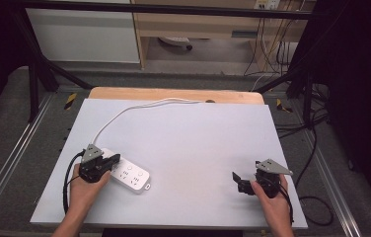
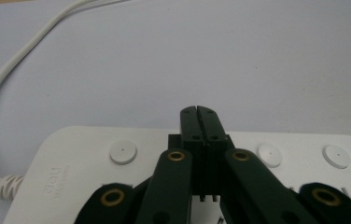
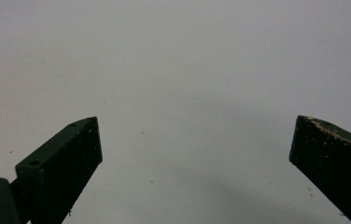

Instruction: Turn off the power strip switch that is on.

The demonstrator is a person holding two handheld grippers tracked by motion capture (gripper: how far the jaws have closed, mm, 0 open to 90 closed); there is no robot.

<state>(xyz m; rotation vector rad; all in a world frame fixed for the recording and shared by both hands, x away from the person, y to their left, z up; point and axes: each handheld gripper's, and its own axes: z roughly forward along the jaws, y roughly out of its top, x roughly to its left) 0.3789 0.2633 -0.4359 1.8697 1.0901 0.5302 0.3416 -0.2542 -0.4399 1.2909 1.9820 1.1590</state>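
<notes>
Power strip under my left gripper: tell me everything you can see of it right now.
The power strip is a white, glossy plastic bar with rounded corners, lying flat and angled on the pale table top at the near left. Its top shows round white buttons, socket slots and a faint embossed mark. A white cable leaves its far end through a ribbed collar and curves to the table's far edge. The left gripper, jaws shut, sits over its top; whether it touches is unclear.

Smooth white plastic power strip (image 1: 130, 176) w/ rubbery cord (image 1: 124, 114), matt pale table sheet (image 1: 188, 143), wood edge (image 1: 173, 94) behind.
</notes>
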